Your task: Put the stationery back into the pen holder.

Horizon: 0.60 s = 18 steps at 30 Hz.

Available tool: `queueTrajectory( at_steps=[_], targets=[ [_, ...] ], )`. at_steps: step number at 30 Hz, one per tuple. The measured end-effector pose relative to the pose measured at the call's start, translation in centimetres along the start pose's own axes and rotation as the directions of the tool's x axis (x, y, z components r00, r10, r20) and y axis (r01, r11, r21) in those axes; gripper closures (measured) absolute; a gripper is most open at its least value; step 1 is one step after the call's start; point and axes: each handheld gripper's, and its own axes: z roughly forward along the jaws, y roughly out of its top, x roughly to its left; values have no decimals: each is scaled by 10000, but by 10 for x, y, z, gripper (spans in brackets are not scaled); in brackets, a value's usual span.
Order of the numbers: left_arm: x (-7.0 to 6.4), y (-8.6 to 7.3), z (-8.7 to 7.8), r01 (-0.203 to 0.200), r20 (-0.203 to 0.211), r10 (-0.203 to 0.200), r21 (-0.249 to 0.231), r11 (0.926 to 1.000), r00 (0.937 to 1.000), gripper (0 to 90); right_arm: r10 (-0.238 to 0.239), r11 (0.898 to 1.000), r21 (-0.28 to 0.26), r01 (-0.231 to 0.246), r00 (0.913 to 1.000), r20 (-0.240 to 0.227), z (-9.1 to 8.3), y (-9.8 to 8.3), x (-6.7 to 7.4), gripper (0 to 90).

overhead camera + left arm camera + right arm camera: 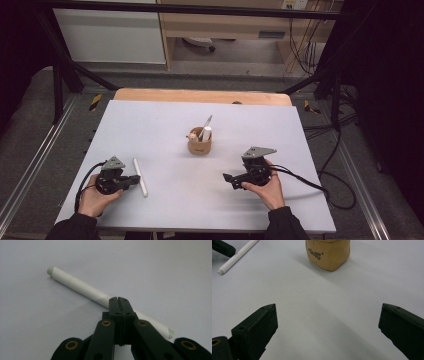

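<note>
A white marker pen (140,177) (82,288) lies flat on the white table top (150,125) at the front left. My left gripper (136,179) (118,300) rests beside it, jaws pressed together with nothing between them; the tips sit just in front of the pen's middle. My right gripper (227,180) (328,306) hovers low at the front right, jaws wide apart and empty, pointing toward a tan cup (199,144) (328,255). The pen (237,256) and the left gripper's black tip (222,247) appear at the right gripper view's upper left.
The tan cup stands mid-table and holds a white marker (206,133) and other slim items. A wooden strip (200,96) runs along the table's far edge. Black cables (310,187) trail off to the right. Dark frame bars surround the table.
</note>
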Motion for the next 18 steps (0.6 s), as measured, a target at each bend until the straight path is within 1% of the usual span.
queueTrajectory(
  at_steps=[1, 4, 5, 6, 7, 11, 14, 15, 16, 18],
  targets=[
    [0, 1, 1, -20, 29, 20, -10, 10000, 10000, 894, -76, 10000, 18, 76, 10000, 3, 1, 0, -1, 29],
    [-2, 3, 2, -36, 143, 37, -78, 10000, 9999, 894, -43, 9999, 104, 42, 10000, 26, 4, -1, 0, 28],
    [-3, 3, 2, -85, 114, 86, -98, 9999, 9999, 894, -97, 9999, 88, 97, 10000, 6, 4, -1, 0, 29],
    [-4, 4, 3, -77, 187, 79, -113, 9999, 9998, 894, -63, 9999, 99, 63, 10000, -16, 5, -1, 0, 29],
    [-5, 4, 3, -109, 149, 111, -123, 9999, 9998, 894, -17, 9999, 127, 17, 10000, -22, 5, -1, 0, 29],
    [-7, 7, 6, 24, 306, -17, -242, 9997, 9995, 894, -21, 9999, 132, 21, 10000, 15, 6, -1, 0, 29],
    [-9, 10, 10, 13, 324, -4, -267, 9996, 9995, 894, -17, 9999, 170, 16, 10000, 41, 6, -2, 1, 29],
    [-9, 11, 10, -39, 270, 46, -273, 9996, 9996, 894, -15, 9999, 167, 15, 10000, 37, 6, -2, 1, 29],
    [-10, 11, 11, -25, 321, 34, -293, 9996, 9995, 894, -43, 9999, 153, 43, 10000, 25, 6, -1, 0, 29],
    [-11, 13, 13, -78, 240, 87, -352, 9993, 9997, 894, -40, 10000, 59, 40, 10000, 24, 5, -1, 0, 29]
  ],
)
